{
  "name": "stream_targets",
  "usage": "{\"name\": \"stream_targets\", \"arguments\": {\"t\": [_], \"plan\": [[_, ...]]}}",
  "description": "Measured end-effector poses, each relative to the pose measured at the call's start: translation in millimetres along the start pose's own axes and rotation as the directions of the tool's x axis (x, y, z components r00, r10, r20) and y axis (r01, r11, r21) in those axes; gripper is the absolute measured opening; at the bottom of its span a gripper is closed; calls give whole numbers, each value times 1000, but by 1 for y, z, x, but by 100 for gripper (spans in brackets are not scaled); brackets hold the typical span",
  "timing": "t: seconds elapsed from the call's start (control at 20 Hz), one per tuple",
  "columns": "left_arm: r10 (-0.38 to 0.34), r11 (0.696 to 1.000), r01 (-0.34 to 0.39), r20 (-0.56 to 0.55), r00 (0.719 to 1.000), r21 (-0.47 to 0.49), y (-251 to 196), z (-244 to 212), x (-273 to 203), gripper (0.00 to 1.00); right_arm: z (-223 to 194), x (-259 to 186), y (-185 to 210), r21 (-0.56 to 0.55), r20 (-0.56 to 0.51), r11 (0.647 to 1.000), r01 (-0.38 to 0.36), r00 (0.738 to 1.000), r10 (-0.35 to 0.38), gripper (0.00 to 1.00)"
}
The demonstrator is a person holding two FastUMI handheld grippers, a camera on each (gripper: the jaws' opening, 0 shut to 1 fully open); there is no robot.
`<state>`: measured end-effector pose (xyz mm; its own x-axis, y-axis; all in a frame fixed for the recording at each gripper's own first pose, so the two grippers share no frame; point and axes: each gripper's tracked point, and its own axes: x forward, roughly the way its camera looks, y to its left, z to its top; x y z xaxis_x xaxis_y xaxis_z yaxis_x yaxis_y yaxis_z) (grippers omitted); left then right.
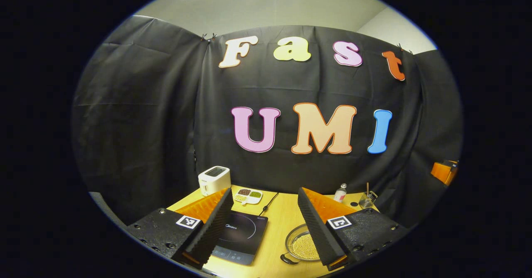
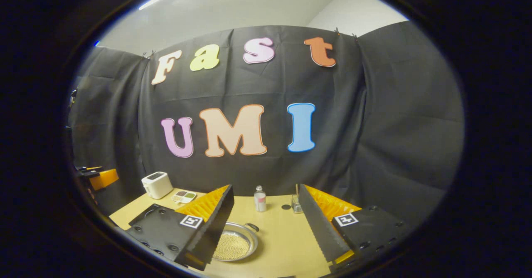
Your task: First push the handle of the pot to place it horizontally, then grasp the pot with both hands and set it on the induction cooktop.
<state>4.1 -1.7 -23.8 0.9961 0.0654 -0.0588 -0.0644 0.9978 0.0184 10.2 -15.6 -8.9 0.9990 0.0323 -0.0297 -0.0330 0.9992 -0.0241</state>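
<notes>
With both grippers' fingers spread wide and empty, the pot (image 2: 235,242) sits on the tabletop (image 2: 286,232) beside the right gripper's (image 2: 266,228) left finger, its stiff, likely slippery metal best taken by the small side handles (image 2: 252,227).

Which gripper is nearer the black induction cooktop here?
Left. The left gripper hangs above the black induction cooktop, which lies between its fingers. The right gripper is off to the side, above the round metal pot.
</notes>
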Motion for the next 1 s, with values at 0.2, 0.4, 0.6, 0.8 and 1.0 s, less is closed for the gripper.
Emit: {"name": "stream_targets", "arguments": {"t": [0.2, 0.4, 0.6, 0.8, 1.0], "plan": [[-16, 1000, 16, 11, 1000, 6, -7, 2, 2, 92, 4, 4, -2, 24, 5, 1000, -5, 1000, 5, 94], [-28, 1000, 28, 10, 1000, 13, -13, 1, 6, 92, 4, 8, -5, 43, 2, 999, -12, 1000, 12, 94], [-39, 999, 40, -6, 999, 21, -19, -2, 10, 92, -5, 11, 1, 76, -28, 995, -65, 997, 67, 60], [-37, 998, 38, -16, 999, 45, -19, -6, 10, 92, -17, 14, 1, 128, -60, 987, -92, 993, 100, 25], [-41, 998, 43, -25, 999, 56, -22, -7, 11, 92, -32, 20, -3, 115, -97, 990, -86, 991, 97, 0]]}}
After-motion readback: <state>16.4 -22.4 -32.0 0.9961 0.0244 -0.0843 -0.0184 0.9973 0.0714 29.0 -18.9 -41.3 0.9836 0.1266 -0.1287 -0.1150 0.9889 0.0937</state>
